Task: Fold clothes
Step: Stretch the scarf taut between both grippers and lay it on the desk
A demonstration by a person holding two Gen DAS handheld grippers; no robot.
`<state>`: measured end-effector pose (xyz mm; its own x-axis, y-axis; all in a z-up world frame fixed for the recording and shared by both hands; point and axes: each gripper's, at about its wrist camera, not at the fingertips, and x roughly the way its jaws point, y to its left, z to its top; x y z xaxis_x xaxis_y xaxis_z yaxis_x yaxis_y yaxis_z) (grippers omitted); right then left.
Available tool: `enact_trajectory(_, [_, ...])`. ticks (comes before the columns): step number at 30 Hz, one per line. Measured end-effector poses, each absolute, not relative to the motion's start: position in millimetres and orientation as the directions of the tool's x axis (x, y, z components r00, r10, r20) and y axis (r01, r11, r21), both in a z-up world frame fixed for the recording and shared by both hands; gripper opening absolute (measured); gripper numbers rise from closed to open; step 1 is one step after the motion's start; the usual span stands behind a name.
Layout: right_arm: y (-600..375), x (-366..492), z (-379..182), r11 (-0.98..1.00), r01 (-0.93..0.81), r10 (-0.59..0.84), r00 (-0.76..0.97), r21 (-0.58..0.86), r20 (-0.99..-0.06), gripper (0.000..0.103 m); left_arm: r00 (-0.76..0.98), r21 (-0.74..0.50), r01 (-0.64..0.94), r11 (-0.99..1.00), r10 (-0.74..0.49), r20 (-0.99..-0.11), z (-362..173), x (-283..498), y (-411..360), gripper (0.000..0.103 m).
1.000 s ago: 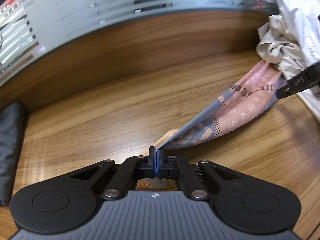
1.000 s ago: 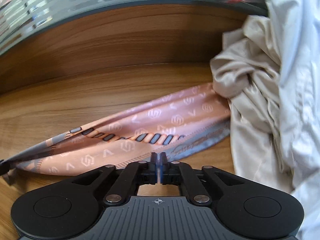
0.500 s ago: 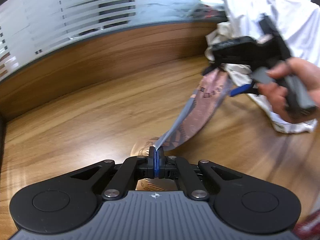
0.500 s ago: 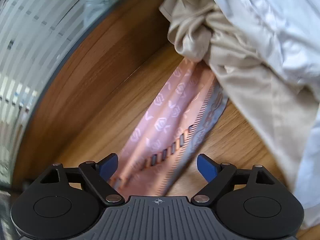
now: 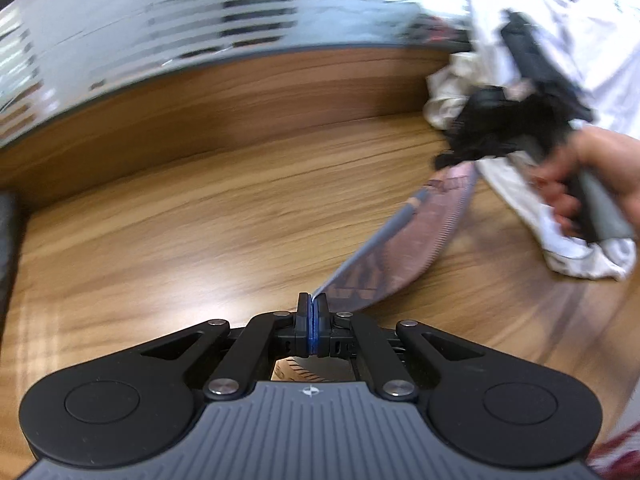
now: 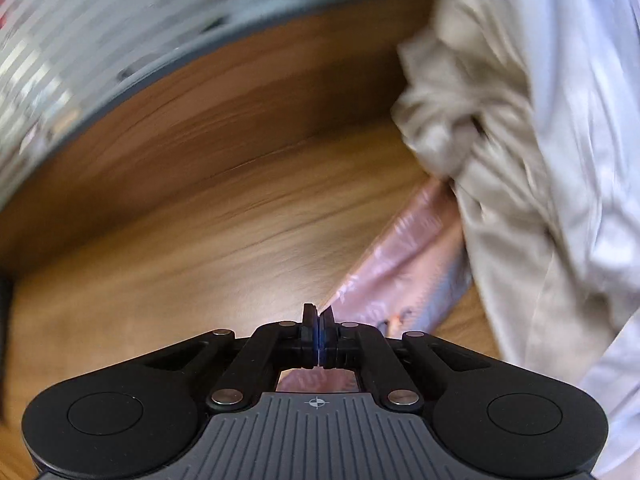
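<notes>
Both my grippers, left (image 5: 312, 309) and right (image 6: 318, 319), pinched closed on pink garment (image 5: 404, 248); its long axis runs from lower centre toward upper right, taut between them.

My work surface is a wooden table (image 5: 200, 232) with warm brown grain, backed by a low wooden upstand along its far edge. Taking the heap of pale clothes (image 6: 520, 160) as my landmark, it sits at the table's far right against that upstand. A pink patterned cloth (image 6: 404, 276) runs out from under the heap toward me. Far left of the heap, a dark fabric item (image 5: 6, 248) rests at the table's edge.
</notes>
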<state>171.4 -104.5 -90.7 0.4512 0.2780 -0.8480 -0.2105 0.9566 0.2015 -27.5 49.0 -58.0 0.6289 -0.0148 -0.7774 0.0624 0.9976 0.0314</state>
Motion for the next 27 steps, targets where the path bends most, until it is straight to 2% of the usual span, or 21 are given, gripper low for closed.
enact_trajectory(14, [16.3,53.0,-73.7,0.84,-0.528,0.363,0.376,0.125,-0.852,0.003,0.562,0.143,-0.128,0.981,0.191,-0.805,-53.5,-107.7,198.3,0.0])
enact_trajectory(27, [156.1,-29.4,-75.8,0.717,-0.657,0.496,0.244,0.234,-0.833,0.004,0.475,0.281,-0.211,0.936,0.349,-0.808,-47.8,-182.2,362.1,0.0])
